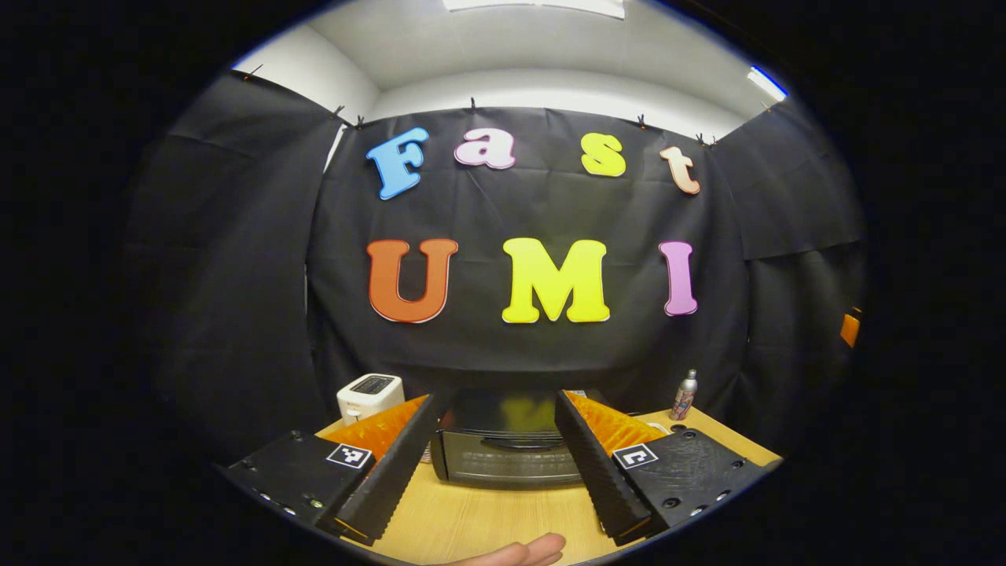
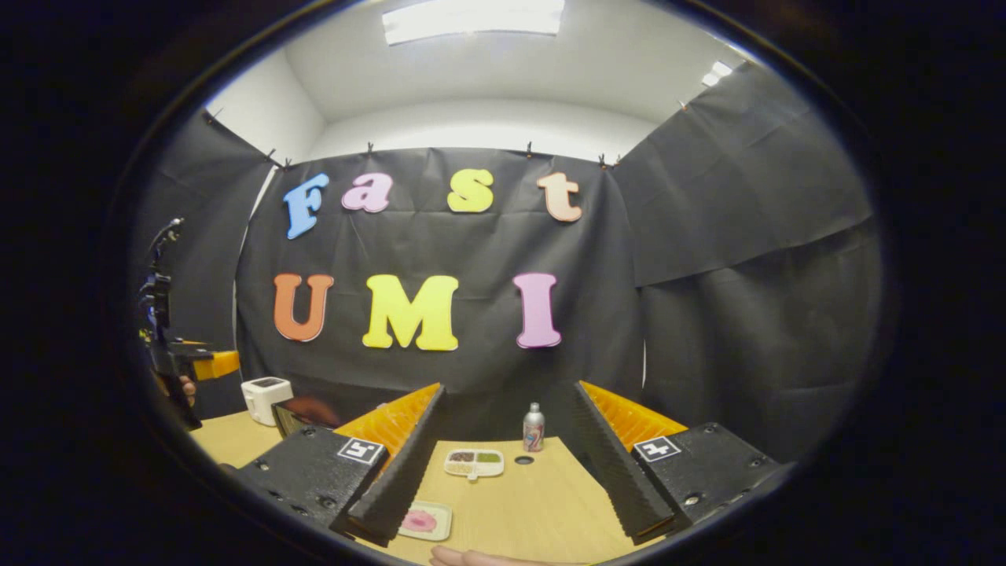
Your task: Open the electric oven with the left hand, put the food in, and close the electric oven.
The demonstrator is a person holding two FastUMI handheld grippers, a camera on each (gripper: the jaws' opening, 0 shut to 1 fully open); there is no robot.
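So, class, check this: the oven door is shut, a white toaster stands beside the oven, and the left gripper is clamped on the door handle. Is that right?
Not quite. In the left gripper view the left gripper is open and short of the oven, holding nothing. The rest stands: the oven door is shut, and the white toaster stands beside the oven.

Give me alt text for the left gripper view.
The left gripper, jaws open, faces the closed electric oven on the wooden table. A white toaster stands to the oven's left and a small bottle to its right.
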